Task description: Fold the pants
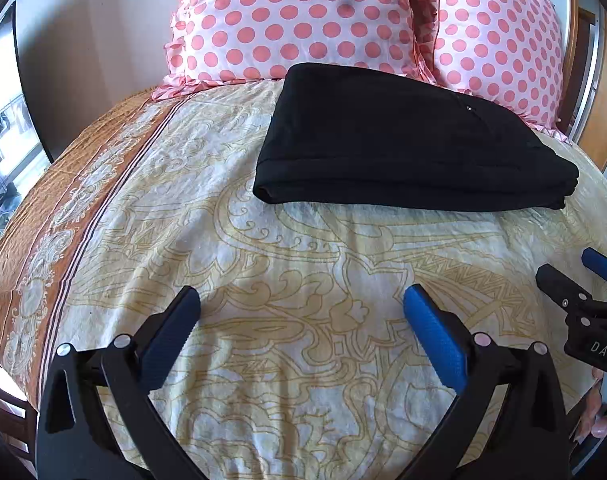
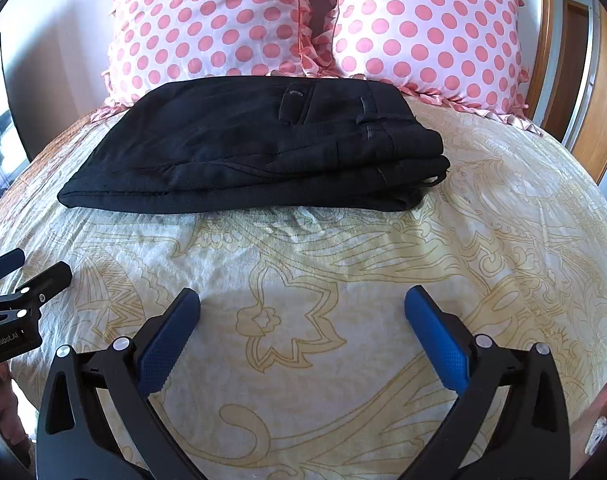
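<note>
Left wrist view puts your left gripper (image 1: 299,304) nearest, its blue-padded fingers spread wide over bare bedspread (image 1: 263,264) and pinching nothing. Off to its right, your right gripper (image 1: 583,276) pokes in at the edge; from its own camera the right gripper (image 2: 302,304) is just as spread and just as empty, hovering over the sheet with the left one showing at its left.

Ahead of both sets of fingers, well apart from them, the black pants (image 2: 259,148) lie as a compact stacked bundle, several layers deep, waistband and belt loops at the right end, a back pocket on top. Beyond the bundle, two polka-dot pillows (image 2: 423,28) lean upright, their ruffled lower edge touching or nearly touching its far side.

Judging by that tidy rectangle, your folding looks finished. At most the right end, where the layers sit slightly stepped, might want squaring.
</note>
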`<act>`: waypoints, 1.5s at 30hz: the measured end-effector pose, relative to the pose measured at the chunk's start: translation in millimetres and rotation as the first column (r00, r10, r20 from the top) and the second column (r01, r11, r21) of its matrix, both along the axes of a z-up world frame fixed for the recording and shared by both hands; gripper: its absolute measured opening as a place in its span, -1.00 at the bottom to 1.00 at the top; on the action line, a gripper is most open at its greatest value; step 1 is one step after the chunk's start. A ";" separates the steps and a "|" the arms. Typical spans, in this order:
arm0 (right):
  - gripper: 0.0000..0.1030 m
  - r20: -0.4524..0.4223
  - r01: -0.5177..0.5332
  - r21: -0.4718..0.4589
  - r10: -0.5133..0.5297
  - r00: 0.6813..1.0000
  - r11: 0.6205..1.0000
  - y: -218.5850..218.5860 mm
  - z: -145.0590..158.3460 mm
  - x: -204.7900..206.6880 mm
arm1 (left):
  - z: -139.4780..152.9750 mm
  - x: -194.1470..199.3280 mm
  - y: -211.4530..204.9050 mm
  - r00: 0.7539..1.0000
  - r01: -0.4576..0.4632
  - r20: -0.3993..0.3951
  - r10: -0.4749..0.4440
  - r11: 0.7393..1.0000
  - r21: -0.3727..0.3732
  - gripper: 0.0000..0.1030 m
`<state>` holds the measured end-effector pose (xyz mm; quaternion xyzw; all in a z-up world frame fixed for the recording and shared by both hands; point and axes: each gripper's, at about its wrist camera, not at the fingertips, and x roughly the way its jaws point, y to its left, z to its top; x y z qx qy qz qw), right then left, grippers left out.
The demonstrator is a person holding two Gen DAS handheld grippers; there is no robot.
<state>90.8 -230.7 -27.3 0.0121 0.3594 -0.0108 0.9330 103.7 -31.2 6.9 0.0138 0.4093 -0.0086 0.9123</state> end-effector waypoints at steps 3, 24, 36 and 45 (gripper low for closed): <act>0.97 0.000 0.000 0.000 0.000 1.000 1.000 0.0 0.0 0.0 | -0.1 0.1 -0.3 1.000 0.000 0.000 0.000 1.000 0.000 0.97; 0.97 0.000 0.000 0.000 0.000 1.000 1.000 -0.1 0.0 -0.2 | -0.3 0.1 -0.2 1.000 -0.001 0.000 0.001 1.000 0.000 0.97; 0.97 0.001 0.002 0.000 -0.002 1.000 1.000 0.2 0.0 -0.3 | 0.2 2.2 0.9 1.000 0.004 -0.012 -0.004 1.000 0.001 0.97; 0.97 0.001 0.002 0.000 -0.002 1.000 1.000 0.2 -0.1 -0.3 | 0.0 1.9 -0.2 1.000 0.002 -0.016 -0.002 1.000 0.001 0.97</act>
